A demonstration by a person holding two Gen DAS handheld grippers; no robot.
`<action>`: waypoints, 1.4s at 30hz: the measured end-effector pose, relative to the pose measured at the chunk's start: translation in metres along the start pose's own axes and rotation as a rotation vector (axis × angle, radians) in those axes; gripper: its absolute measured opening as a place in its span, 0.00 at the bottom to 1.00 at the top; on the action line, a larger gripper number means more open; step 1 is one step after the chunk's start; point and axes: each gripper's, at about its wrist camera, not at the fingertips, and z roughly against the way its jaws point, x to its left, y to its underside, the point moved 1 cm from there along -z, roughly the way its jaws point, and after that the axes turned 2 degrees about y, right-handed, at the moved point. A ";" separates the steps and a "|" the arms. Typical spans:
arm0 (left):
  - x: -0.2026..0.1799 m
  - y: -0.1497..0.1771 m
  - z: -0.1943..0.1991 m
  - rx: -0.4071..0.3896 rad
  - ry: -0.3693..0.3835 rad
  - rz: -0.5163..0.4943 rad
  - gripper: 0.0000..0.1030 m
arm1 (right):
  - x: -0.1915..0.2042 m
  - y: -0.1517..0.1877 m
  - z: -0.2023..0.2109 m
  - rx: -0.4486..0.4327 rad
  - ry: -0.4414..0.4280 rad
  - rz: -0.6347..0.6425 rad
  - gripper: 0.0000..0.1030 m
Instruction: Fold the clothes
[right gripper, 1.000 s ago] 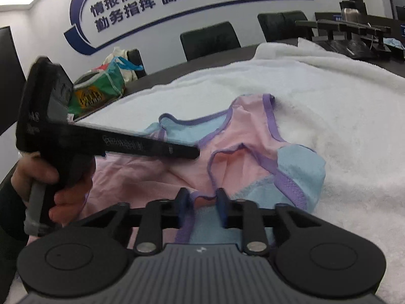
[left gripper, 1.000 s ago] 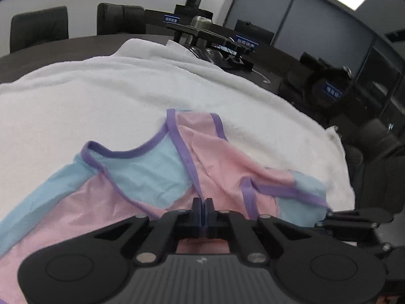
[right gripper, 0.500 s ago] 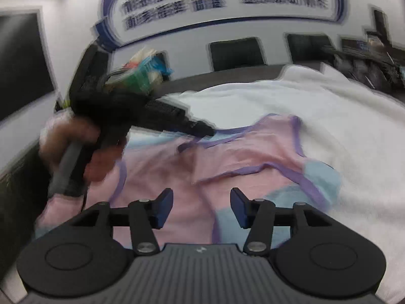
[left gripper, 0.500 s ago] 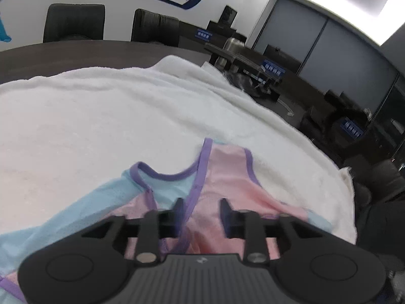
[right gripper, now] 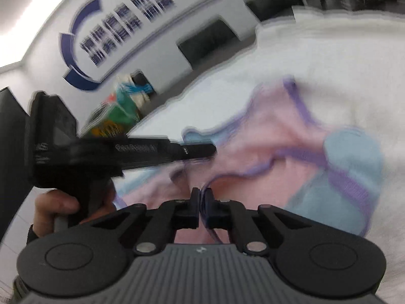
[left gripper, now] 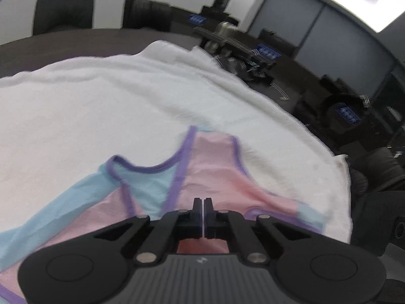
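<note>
A pink-and-blue tank top [left gripper: 210, 174] with purple trim lies rumpled on a white towel [left gripper: 101, 106] spread over the dark bench [left gripper: 63, 43].

Left of the top's middle, the left hand-held gripper [left gripper: 203, 204] sits low over the pink chest panel with its jaws clenched; fabric lies right under the tips, but whether any is caught between them cannot be told. Seen from the right wrist camera, it reaches in from the left, held by a hand [right gripper: 63, 210].

To the right of that, the right hand-held gripper [right gripper: 201, 195] is clenched on a purple-trimmed edge of the top, near the armhole.

By my judgement a fold is in hand: edges gripped and ready to carry. The next move calls for lifting both grips together and laying the held part evenly over the rest, keeping the trim from twisting.

Half a second ago both pairs of jaws stood apart; both have closed since, and the right view has tilted and blurred.
</note>
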 end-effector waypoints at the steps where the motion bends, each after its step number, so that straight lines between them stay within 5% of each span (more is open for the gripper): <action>1: 0.000 0.001 0.003 -0.001 -0.004 -0.004 0.00 | 0.005 0.002 0.011 -0.044 0.005 0.046 0.04; 7: 0.001 0.009 0.021 -0.009 -0.029 -0.030 0.00 | 0.065 0.043 0.050 -0.152 0.100 0.535 0.04; 10: 0.001 0.012 0.030 -0.013 -0.041 -0.042 0.05 | 0.092 0.072 0.043 -0.056 0.097 0.745 0.04; 14: 0.001 0.018 0.031 -0.013 -0.007 -0.070 0.44 | 0.096 0.080 0.034 0.077 0.062 0.687 0.11; 16: -0.004 0.021 0.024 -0.022 -0.050 -0.140 0.44 | 0.080 0.068 0.046 0.060 0.058 0.576 0.29; 20: -0.003 0.020 0.006 0.045 -0.054 -0.178 0.37 | 0.023 0.028 0.052 0.053 0.036 0.191 0.33; 22: -0.002 0.021 0.000 0.064 -0.070 -0.193 0.19 | -0.006 0.017 0.041 0.081 -0.001 0.009 0.33; 26: -0.004 0.026 0.004 0.068 -0.053 -0.245 0.01 | -0.038 0.015 0.015 0.141 -0.095 -0.229 0.24; 28: -0.005 0.029 0.007 0.059 -0.058 -0.262 0.00 | -0.034 0.018 0.015 0.134 -0.099 -0.203 0.06; 30: -0.003 0.029 0.013 0.045 -0.066 -0.255 0.00 | -0.024 0.021 0.020 0.106 -0.087 -0.127 0.03; 33: 0.002 0.026 0.025 0.026 -0.075 -0.243 0.00 | 0.008 0.027 0.035 0.012 -0.021 0.122 0.03; 36: 0.009 0.027 0.036 0.021 -0.073 -0.226 0.00 | 0.046 0.046 0.047 0.012 0.010 0.348 0.03; 40: 0.020 0.034 0.045 0.017 -0.126 -0.211 0.00 | 0.070 0.068 0.040 0.073 0.035 0.487 0.05; 42: 0.025 0.036 0.050 0.025 -0.164 -0.190 0.03 | 0.068 0.068 0.044 0.091 0.020 0.485 0.15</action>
